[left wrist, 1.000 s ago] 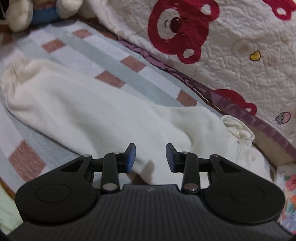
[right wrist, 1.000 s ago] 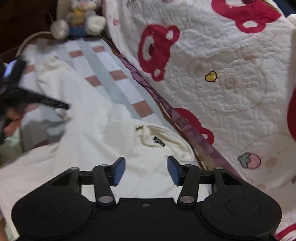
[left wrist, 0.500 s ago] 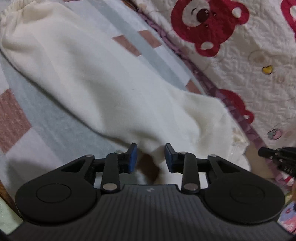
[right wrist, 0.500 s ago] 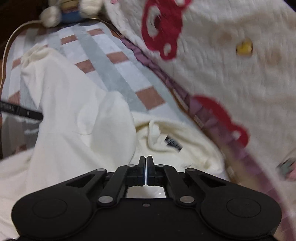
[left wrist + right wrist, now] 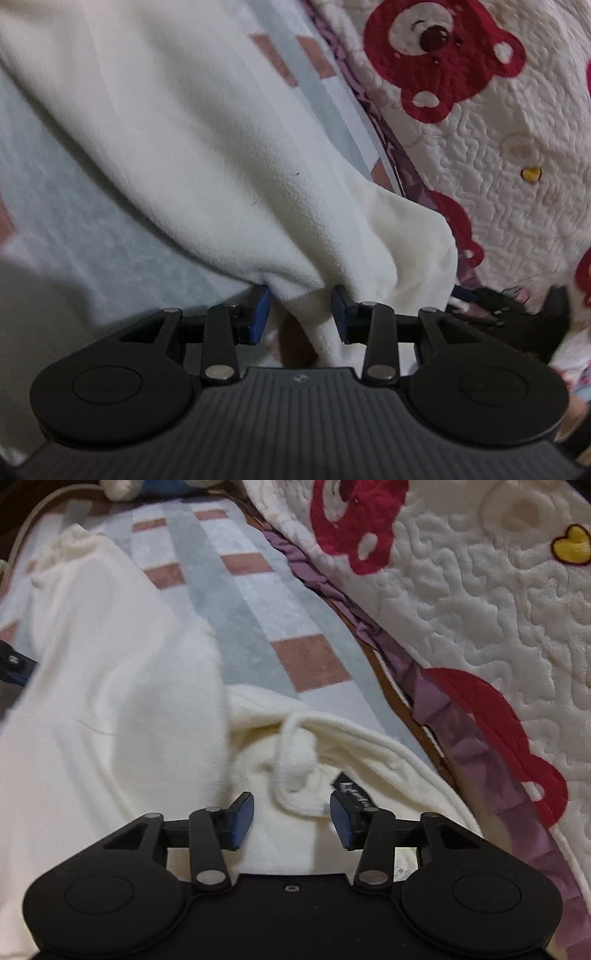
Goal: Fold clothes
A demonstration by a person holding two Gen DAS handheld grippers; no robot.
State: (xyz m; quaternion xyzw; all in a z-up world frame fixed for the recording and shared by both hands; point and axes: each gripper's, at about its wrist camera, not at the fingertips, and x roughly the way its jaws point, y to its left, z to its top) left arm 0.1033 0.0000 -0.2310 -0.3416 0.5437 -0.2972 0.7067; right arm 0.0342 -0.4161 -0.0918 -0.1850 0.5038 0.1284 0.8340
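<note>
Cream fleece garment [image 5: 207, 155] spread over checked blanket [image 5: 258, 620], directly ahead of both tools. Fold of fleece bunched between blue pads of left gripper [image 5: 300, 312]; jaws wide, not clamped on the cloth. Collar [image 5: 299, 764] with dark label [image 5: 352, 792] just ahead of right gripper [image 5: 291, 821]; jaws wide, fleece lying beneath them. Quilted bear-print cover [image 5: 480, 590] to the right of both tools, purple ruffle [image 5: 436, 698] along its edge.

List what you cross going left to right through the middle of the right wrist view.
Cream fleece garment → grey, white and pink checked blanket → purple ruffled trim → white quilted cover with red bear prints.
</note>
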